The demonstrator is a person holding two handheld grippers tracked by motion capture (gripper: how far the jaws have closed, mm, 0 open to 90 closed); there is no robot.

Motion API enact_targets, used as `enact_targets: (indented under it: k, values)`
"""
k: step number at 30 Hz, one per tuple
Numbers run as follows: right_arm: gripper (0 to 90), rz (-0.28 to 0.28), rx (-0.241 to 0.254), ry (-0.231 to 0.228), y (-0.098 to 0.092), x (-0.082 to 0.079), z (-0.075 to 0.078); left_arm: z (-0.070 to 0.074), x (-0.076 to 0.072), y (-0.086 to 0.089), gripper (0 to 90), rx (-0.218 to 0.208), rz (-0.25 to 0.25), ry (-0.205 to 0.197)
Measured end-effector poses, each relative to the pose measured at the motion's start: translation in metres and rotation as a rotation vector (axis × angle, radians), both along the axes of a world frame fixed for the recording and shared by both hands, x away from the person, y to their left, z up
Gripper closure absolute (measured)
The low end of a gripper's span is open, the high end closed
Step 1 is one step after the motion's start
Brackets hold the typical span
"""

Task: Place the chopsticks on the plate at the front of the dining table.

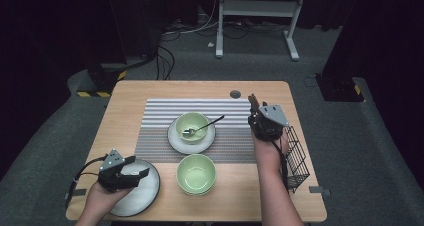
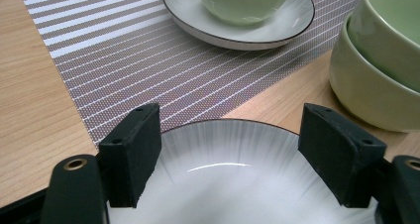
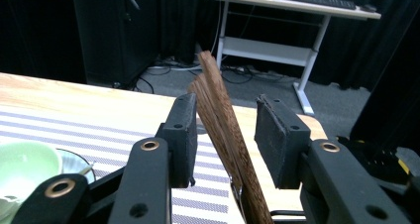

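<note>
Your left gripper (image 1: 134,167) hovered with jaws apart over the grey plate (image 1: 145,193) at 7 o'clock, gripping nothing. Your right gripper (image 3: 224,135), at 3 o'clock, had its jaws around two wooden chopsticks (image 3: 221,122), one pad touching, the other not yet pressing. You seemed mid-pickup; next you needed a firm squeeze, then placement by the bowl (image 1: 191,124) with its spoon (image 1: 204,126) at 12 o'clock.

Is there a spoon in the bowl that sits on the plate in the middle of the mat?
Yes, a spoon rests in the green bowl on the plate, its handle sticking out over the rim.
</note>
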State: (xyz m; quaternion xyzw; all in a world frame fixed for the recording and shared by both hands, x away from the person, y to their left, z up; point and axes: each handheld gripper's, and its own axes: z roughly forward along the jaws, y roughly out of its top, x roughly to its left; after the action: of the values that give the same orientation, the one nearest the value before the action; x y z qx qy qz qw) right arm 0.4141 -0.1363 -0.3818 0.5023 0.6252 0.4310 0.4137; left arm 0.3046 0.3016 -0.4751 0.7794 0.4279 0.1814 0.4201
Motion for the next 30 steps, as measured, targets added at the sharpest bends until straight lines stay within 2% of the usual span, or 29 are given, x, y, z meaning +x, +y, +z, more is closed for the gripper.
enact_targets:
  k: [15,22,30]
  values:
    - [66.9,-0.001,0.009,0.032,0.001,0.008,-0.005,0.001,0.000,0.003,25.4,-0.001,0.007,-0.004]
    - [72.8,-0.003,0.014,0.043,0.000,0.009,-0.005,0.001,-0.001,0.002,25.9,0.000,0.006,-0.006]
    - [74.2,-0.004,-0.007,0.020,0.000,-0.001,-0.002,0.002,-0.001,0.002,25.9,-0.003,0.007,-0.006]
